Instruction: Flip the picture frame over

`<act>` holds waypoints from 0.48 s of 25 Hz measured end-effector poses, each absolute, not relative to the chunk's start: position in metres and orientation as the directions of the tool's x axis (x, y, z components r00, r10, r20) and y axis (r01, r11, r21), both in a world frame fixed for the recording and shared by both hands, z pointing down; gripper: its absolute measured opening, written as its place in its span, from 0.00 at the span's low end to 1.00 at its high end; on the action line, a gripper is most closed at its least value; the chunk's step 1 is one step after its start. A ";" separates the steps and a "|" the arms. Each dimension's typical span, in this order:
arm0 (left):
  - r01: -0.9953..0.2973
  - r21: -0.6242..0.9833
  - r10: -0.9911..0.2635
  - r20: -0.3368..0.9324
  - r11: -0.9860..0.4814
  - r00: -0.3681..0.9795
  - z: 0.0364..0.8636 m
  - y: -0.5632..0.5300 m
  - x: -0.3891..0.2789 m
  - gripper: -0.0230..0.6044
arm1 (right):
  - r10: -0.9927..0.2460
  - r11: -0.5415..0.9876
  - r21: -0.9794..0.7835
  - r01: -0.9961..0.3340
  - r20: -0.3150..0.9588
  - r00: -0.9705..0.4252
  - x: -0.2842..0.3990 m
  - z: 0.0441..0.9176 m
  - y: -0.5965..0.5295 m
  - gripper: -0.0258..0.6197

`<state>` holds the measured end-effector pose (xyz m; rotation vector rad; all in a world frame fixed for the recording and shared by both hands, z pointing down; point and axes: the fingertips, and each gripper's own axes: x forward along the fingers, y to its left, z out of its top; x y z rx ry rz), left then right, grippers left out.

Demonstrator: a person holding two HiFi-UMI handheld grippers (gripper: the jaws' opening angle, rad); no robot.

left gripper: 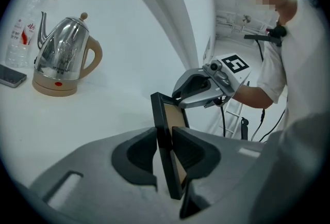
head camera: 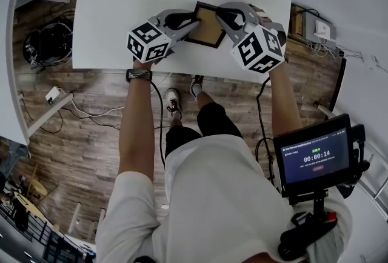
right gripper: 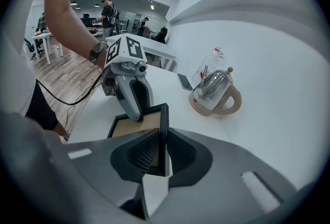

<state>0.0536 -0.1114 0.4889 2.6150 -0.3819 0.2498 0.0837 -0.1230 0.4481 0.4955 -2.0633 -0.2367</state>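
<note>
Left gripper (head camera: 194, 24) and right gripper (head camera: 220, 14) each clamp opposite edges of the picture frame (head camera: 209, 29), which spans between them.

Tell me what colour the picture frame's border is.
Black. The picture frame shows best in the right gripper view.
</note>
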 end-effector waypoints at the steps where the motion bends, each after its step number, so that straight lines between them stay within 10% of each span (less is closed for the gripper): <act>1: -0.313 0.434 -0.228 0.236 -0.845 0.944 0.487 -0.112 0.053 0.19 | -0.439 0.898 0.357 -0.259 0.775 -0.454 0.084 0.448 -0.124 0.12; 12: -0.349 0.302 -0.284 0.240 -0.887 0.928 0.471 -0.119 0.056 0.17 | -0.459 0.877 0.293 -0.382 0.746 -0.482 0.096 0.436 -0.131 0.17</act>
